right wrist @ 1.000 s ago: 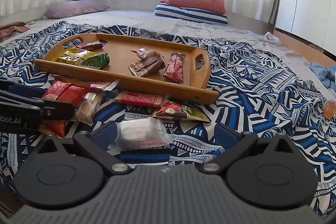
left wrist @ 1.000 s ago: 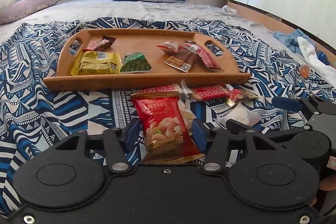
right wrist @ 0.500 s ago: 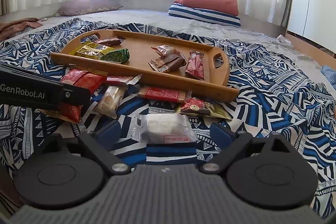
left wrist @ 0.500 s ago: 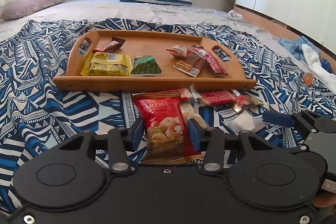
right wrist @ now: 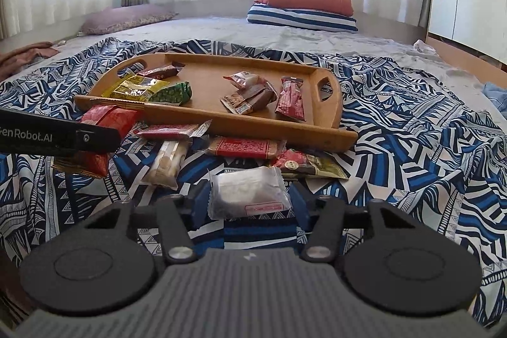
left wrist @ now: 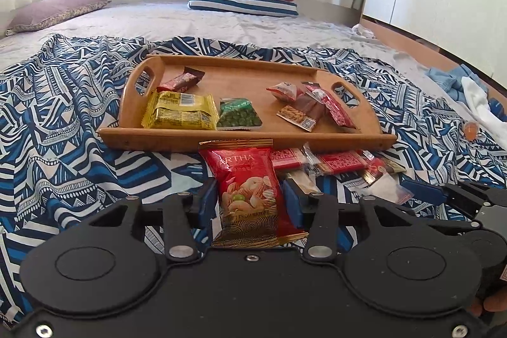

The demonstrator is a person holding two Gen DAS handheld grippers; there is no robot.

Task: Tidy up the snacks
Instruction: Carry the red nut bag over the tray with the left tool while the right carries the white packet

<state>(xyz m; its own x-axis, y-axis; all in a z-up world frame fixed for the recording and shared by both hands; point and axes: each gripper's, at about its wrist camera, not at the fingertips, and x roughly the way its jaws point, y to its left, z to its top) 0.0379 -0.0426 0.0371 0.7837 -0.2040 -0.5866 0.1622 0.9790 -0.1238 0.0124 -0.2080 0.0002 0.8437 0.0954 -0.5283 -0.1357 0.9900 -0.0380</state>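
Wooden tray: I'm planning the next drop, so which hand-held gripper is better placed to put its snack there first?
Left hand-held gripper: it already clamps the red nut packet just before the wooden tray; the right one's jaws have just been closing around the white packet.

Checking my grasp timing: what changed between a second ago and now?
The right gripper has just been closing around the white packet; pad contact is unclear. The left gripper holds the red nut bag as before. The wooden tray and its snacks stayed put.
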